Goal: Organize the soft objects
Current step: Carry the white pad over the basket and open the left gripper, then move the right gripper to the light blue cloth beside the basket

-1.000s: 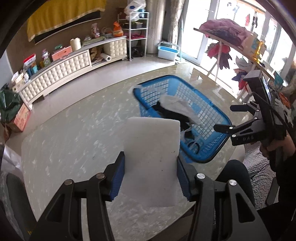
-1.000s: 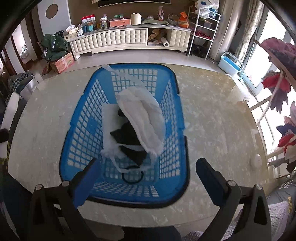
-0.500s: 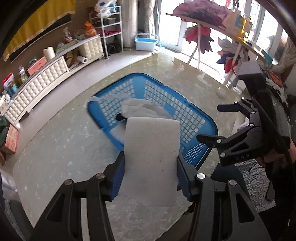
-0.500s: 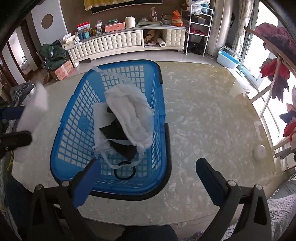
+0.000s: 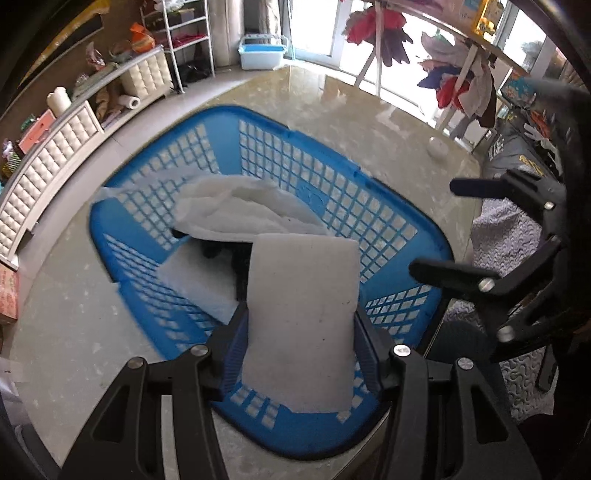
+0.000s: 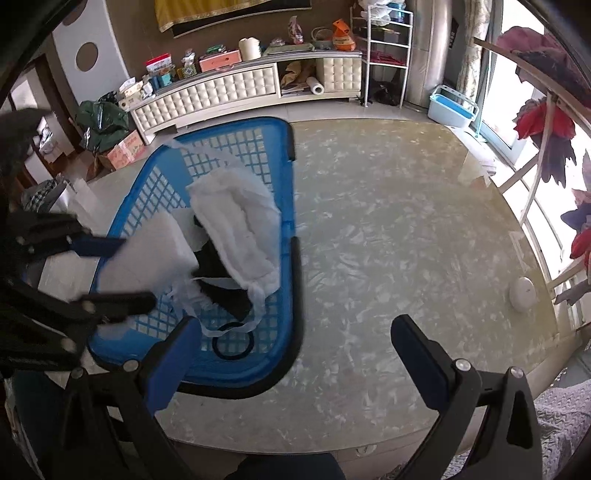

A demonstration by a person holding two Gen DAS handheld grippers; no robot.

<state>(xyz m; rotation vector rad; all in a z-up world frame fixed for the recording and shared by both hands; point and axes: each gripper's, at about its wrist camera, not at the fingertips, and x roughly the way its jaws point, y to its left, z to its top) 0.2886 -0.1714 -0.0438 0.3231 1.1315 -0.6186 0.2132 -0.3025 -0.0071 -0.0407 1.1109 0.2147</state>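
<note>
My left gripper (image 5: 300, 314) is shut on a white rectangular sponge pad (image 5: 303, 273) and holds it above the near end of the blue plastic basket (image 5: 332, 192). Inside the basket lie a crumpled white cloth (image 5: 240, 210), a black item (image 5: 221, 247) and a flat white pad (image 5: 199, 284). In the right wrist view the left gripper (image 6: 136, 269) with its sponge pad (image 6: 155, 247) hangs over the left side of the basket (image 6: 288, 206). My right gripper (image 6: 293, 328) is open and holds nothing, above the basket's right rim and the table. It also shows at the right of the left wrist view (image 5: 434, 225).
The basket stands on a marbled glass table (image 6: 388, 221). A small white round object (image 6: 522, 291) lies near the table's right edge. Beyond are a white tufted cabinet (image 6: 221, 92), a light-blue tub (image 6: 452, 107) and a clothes rack (image 5: 388, 29). A person's knee is below the table edge.
My left gripper carried the sponge pad from over the bare table to above the basket and lower. My right gripper shifted right, so the basket now sits left in its view.
</note>
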